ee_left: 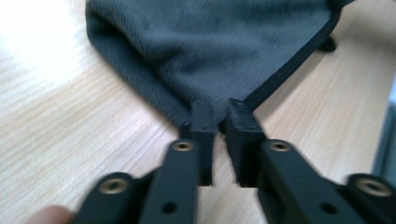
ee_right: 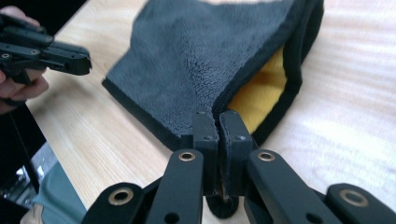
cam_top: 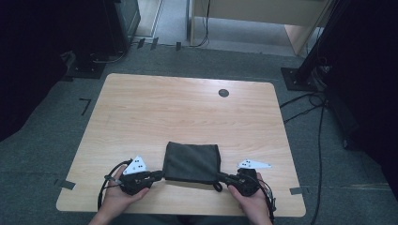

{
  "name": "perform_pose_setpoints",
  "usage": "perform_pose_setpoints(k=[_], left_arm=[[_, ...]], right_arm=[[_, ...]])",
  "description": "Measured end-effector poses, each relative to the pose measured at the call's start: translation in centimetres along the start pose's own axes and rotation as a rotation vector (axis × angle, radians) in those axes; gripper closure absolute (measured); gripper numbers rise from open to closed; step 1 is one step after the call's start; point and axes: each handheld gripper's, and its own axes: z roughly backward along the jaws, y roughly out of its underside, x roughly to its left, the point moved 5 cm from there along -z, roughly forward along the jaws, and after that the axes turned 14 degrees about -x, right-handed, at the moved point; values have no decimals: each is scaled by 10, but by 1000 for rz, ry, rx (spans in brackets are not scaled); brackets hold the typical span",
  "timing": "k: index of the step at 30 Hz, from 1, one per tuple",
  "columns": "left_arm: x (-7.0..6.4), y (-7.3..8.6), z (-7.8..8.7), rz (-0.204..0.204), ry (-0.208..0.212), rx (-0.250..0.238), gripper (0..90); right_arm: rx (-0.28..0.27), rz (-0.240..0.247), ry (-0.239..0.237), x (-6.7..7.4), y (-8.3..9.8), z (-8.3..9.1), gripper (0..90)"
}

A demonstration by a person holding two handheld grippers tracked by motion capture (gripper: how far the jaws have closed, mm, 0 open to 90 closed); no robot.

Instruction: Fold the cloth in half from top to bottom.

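Near the front edge of the pale wooden counter (cam_top: 141,108), the folded dark grey fleece cloth with yellow lining (cam_top: 192,162) has its near corners clamped by left claw (cam_top: 158,175) and right claw (cam_top: 220,176), presumably for another fold.

Black grippers (cam_top: 162,176); brass screws; trailing cables

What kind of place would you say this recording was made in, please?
Probably a lab or workshop set up for recording. A bare wooden table stands on grey carpet, with cables trailing across the floor, tape marks stuck to the carpet, and black stands beside the table.
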Motion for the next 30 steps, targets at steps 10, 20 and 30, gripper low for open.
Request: perform_pose_setpoints(k=[10, 20, 30], left_arm=[[-9, 11, -13, -110, -16, 67, 655], [-10, 3, -8, -134, -40, 38, 900], [0, 4, 2, -62, -45, 15, 750]], right_arm=[[67, -26, 16, -8, 10, -9, 856], [71, -13, 17, -7, 11, -11, 853], [72, -10, 10, -5, 11, -10, 853]])
